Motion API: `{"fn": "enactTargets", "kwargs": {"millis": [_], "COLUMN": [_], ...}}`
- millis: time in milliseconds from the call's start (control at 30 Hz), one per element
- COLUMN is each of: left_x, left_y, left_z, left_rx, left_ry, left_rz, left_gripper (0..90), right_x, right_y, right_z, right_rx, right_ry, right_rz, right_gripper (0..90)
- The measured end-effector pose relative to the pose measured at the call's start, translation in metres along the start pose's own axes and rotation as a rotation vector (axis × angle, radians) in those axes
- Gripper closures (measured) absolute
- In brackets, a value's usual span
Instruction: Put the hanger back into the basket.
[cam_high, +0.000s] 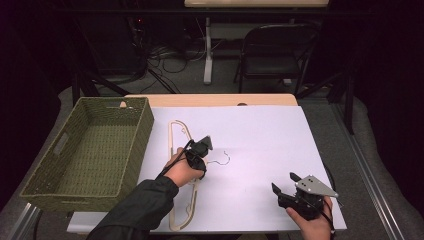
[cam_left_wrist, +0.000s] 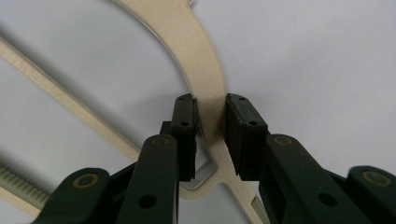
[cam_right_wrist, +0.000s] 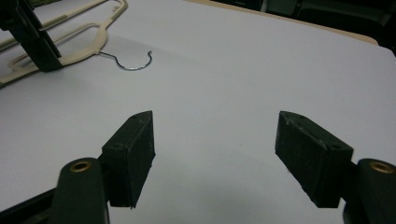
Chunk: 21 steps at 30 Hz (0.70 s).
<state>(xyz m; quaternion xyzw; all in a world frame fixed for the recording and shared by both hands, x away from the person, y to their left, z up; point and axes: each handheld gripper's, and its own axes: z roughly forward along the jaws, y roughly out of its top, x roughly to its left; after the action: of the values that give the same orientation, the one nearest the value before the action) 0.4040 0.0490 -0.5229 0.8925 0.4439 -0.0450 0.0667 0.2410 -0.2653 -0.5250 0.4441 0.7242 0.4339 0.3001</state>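
Left gripper (cam_left_wrist: 210, 135) clamped on the hanger (cam_left_wrist: 205, 93) neck, flat on the table (cam_high: 260, 140). Right gripper (cam_right_wrist: 215, 158) wide, idle. Grasp step; next, I judge, lift toward basket (cam_high: 90, 150).

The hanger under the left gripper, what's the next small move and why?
Probably lift it a little. The left gripper is shut on the hanger, which lies flat on the white sheet beside the green basket. The right gripper is open over bare sheet.

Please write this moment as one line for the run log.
left gripper: shut on hanger | right gripper: open, idle | basket: left of hanger
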Motion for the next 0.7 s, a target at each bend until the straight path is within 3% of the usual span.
{"fn": "enactTargets", "kwargs": {"millis": [133, 200, 700], "left_x": [0.0006, 0.0010, 0.0009], "left_y": [-0.0002, -0.0002, -0.0047], "left_z": [-0.0003, -0.0006, -0.0077], "left_rx": [-0.002, 0.001, 0.015], "left_ry": [-0.002, -0.008, -0.010], "left_rz": [-0.008, -0.034, -0.045], "left_gripper": [74.5, 74.9, 75.5], "right_x": [0.0000, 0.0001, 0.0004], "right_y": [0.0002, 0.0002, 0.0002], "right_z": [-0.0001, -0.0003, -0.0003], "right_rx": [0.004, 0.005, 0.006], "right_ry": [0.001, 0.001, 0.001], "right_rz": [-0.001, -0.001, -0.003], "right_gripper": [28.5, 28.5, 28.5]}}
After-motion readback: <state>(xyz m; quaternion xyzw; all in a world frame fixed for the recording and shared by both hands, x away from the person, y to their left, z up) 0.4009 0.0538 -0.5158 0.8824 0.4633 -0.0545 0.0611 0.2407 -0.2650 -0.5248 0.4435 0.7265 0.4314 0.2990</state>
